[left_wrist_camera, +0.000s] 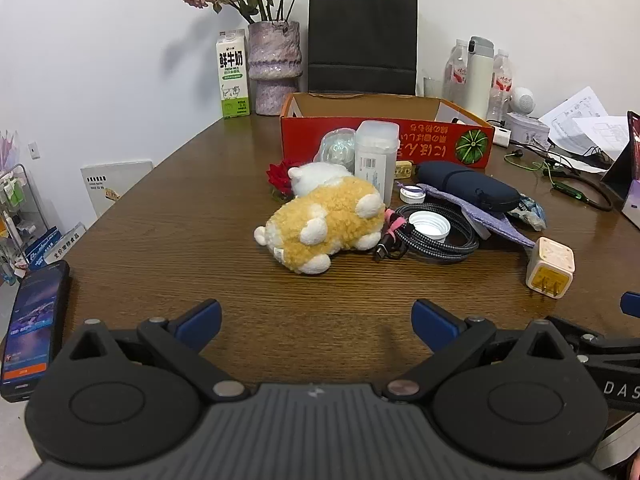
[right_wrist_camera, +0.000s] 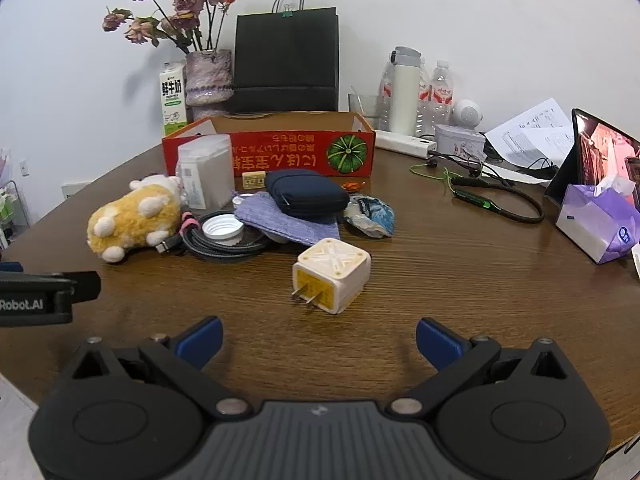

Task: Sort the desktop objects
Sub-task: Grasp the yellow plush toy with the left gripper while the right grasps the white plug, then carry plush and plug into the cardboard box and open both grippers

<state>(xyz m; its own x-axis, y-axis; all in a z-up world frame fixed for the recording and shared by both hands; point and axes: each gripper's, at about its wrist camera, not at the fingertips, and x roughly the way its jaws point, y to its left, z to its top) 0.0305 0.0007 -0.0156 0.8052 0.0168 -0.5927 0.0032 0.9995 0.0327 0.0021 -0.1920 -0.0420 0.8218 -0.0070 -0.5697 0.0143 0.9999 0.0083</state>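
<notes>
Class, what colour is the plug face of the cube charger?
Yellow, on a cream body; the charger shows best in the right wrist view.

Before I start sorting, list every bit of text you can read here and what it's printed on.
"鲜牛奶" and "FRESH MILK": milk carton.
"Robot.AI": left hand-held gripper, seen by the right wrist camera.
"DAS", cut off: right hand-held gripper, seen by the left.
Red cardboard box: upside-down print, unreadable.
Papers, phone: too small.

we hold our left gripper tilted downward, its two blue fingers spread wide apart with nothing between them. our right gripper has the same downward tilt, and its blue fingers are also spread wide and hold nothing. the two grippers are side by side, near each other.
</notes>
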